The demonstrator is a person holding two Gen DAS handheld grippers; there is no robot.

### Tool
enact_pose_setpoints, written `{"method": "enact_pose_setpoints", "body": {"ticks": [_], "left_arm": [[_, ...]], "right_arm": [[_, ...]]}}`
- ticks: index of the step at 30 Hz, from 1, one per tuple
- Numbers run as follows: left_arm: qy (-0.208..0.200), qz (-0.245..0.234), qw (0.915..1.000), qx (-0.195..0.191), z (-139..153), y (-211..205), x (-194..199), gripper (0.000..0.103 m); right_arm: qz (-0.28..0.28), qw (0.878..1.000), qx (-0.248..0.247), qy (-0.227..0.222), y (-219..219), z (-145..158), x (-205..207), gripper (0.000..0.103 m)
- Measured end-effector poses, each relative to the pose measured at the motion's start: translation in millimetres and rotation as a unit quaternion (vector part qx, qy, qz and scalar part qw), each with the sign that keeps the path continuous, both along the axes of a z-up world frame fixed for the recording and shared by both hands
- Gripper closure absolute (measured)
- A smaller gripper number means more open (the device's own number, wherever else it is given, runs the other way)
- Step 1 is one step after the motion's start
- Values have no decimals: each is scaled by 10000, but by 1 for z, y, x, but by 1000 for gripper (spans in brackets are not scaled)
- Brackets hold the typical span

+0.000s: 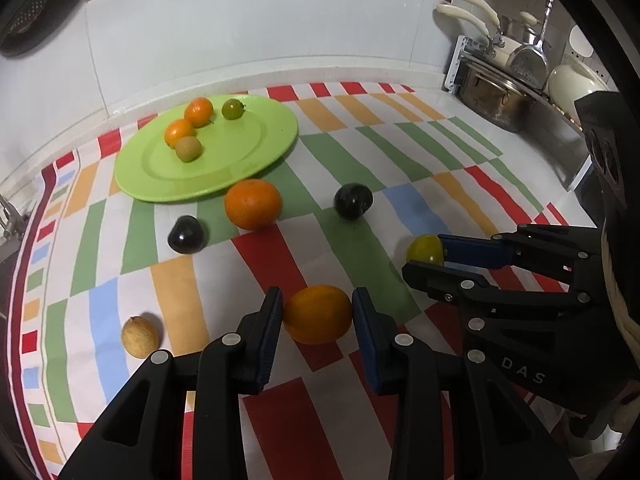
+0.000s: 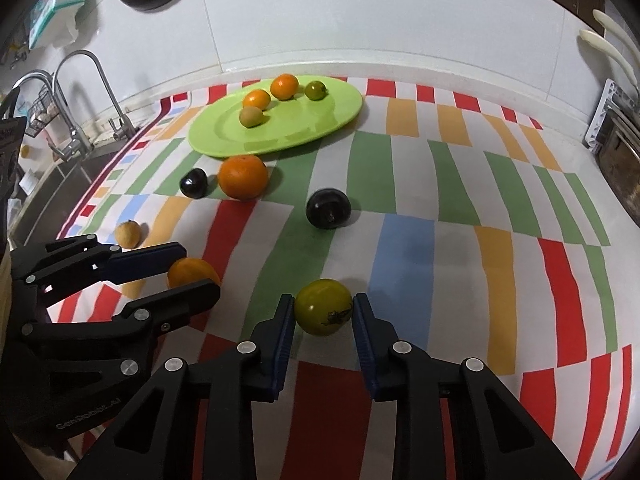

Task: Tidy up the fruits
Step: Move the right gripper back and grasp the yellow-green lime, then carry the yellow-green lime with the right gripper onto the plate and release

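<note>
A green plate at the back holds several small fruits. On the striped cloth lie a large orange, two dark plums and a tan fruit. My left gripper has its pads against both sides of a small orange resting on the cloth. My right gripper has its pads against both sides of a yellow-green tomato, also on the cloth.
A sink with two taps lies left of the cloth. A dish rack with metal pots stands at the back right. A white tiled wall runs behind the counter.
</note>
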State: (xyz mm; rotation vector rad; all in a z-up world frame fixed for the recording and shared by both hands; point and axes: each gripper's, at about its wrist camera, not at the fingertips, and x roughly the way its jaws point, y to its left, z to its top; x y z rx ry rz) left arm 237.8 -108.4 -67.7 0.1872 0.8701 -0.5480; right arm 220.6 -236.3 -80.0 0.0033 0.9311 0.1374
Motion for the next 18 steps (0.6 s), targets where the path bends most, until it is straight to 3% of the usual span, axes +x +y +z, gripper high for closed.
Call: {"method": "enact_pose_setpoints", "body": {"ticks": [18], "left_arm": [[-582, 285, 9978, -104, 51, 29, 7, 68]], "right_arm": [[138, 9970, 258, -713, 23, 58, -2, 73]]}}
